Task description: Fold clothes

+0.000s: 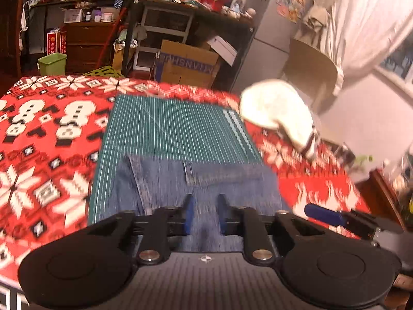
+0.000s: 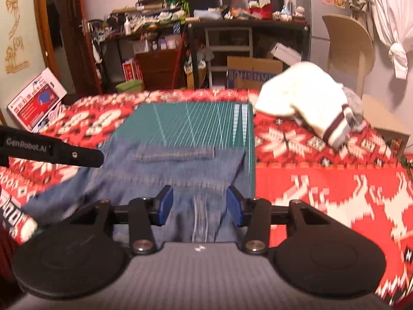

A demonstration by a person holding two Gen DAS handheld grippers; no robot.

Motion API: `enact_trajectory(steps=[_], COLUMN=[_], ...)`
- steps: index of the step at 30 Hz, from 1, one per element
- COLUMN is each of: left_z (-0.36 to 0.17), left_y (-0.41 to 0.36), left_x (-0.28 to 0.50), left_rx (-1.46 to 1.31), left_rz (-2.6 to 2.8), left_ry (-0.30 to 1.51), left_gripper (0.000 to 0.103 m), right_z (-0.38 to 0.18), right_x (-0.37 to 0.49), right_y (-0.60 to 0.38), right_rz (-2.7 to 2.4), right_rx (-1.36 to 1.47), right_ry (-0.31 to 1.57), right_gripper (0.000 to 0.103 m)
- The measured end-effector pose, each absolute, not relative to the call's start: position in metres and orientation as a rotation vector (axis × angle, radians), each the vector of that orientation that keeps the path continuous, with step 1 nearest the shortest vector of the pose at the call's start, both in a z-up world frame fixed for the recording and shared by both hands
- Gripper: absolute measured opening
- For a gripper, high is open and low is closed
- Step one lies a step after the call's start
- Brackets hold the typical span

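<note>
Blue jeans [image 1: 160, 180] [image 2: 180, 175] lie flat on a green cutting mat [image 1: 175, 129] [image 2: 193, 121], with a folded hem band across the far edge. My left gripper [image 1: 206, 213] hovers over the near part of the denim. Its blue pads stand a narrow gap apart, and the cloth shows through below them. My right gripper [image 2: 200, 204] is open wider above the jeans' centre seam, with nothing pinched. One blue finger [image 1: 320, 214] of the right gripper shows at the right of the left wrist view. The left gripper's black body [image 2: 51, 152] reaches in from the left of the right wrist view.
A red and white patterned blanket [image 1: 46, 142] [image 2: 322, 180] covers the table under the mat. A white knit garment with striped cuffs [image 1: 276, 106] [image 2: 302, 90] is heaped at the far right corner. Beyond the table stand a wooden chair [image 2: 348, 44], cluttered shelves and a cardboard box [image 2: 253, 69].
</note>
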State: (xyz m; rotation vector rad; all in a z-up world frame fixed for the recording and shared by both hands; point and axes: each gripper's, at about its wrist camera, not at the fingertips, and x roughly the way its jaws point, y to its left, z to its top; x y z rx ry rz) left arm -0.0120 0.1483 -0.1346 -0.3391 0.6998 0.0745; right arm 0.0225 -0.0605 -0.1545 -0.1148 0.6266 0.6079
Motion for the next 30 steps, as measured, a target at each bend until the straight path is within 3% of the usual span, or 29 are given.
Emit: enact_trajectory(steps=[8,10,11,21,30], left_z=[-0.162,-0.173,-0.177,-0.190,-0.155], left_y=[0.189,0.204,0.210,0.231,0.205], left_x=[0.063,0.071,0.073,0.059,0.029], left_rx=[-0.347,-0.395,-0.420,-0.501,-0.417], left_rz=[0.129,0.149,0.149,0.086,0.016], left_ry=[0.790,0.814,0.818,0.781,0.768], left_gripper=[0.007,0.003,0.003,0.004,0.003], right_z=[-0.163,-0.171,-0.176,-0.196,-0.155], right_x=[0.094,0.113,0.120,0.130,0.093], right_y=[-0.022,-0.014,-0.012,-0.031,-0.044], right_rz=[0.599,0.593,0.589,0.622,0.670], right_rx=[-0.091,-0.093,-0.097,-0.066,-0.109], right_ry=[0.664,0.704,0.722,0.757,0.718], right_gripper=[0.045,0.031,0.030,0.030,0.030])
